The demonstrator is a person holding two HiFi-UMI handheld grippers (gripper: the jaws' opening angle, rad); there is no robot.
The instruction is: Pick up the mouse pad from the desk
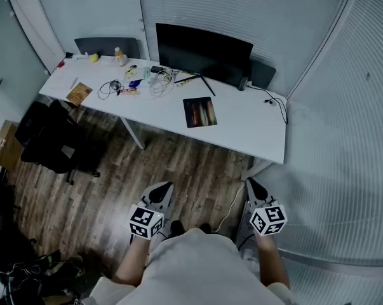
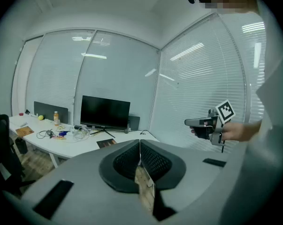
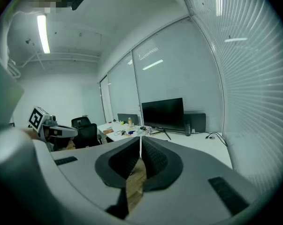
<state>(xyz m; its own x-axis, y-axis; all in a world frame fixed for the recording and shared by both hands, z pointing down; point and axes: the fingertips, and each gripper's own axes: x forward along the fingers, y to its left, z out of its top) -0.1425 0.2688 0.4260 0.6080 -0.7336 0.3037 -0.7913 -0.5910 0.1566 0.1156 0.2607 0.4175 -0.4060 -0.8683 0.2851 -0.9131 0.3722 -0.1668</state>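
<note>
Head view: a person is standing on the wooden floor, well back from a white desk, holding one gripper in each hand at waist level. The left gripper is pointing towards the desk with its jaws clenched together on nothing; the left gripper view shows the two dark pads meeting along one thin line, with only floor showing beneath them. The right gripper is likewise closed and empty, and its own view shows the pads meeting at the tips.

The mouse pad, a dark rectangle with a reddish printed band, is lying flat on the desk, just in front of the black monitor and near the desk's front edge. It is lying apart from the clutter of cables and small items towards the desk's left end, where a bottle is standing. A black office chair is sitting by the desk's left corner.

Progress, as a judgement: the task is only beginning. Neither gripper is touching the mouse pad, and open floor is separating both from the desk. Remaining steps are probably the approach to the desk, the opening of one gripper, a grip on an edge of the thin, flat pad, and the lift.
</note>
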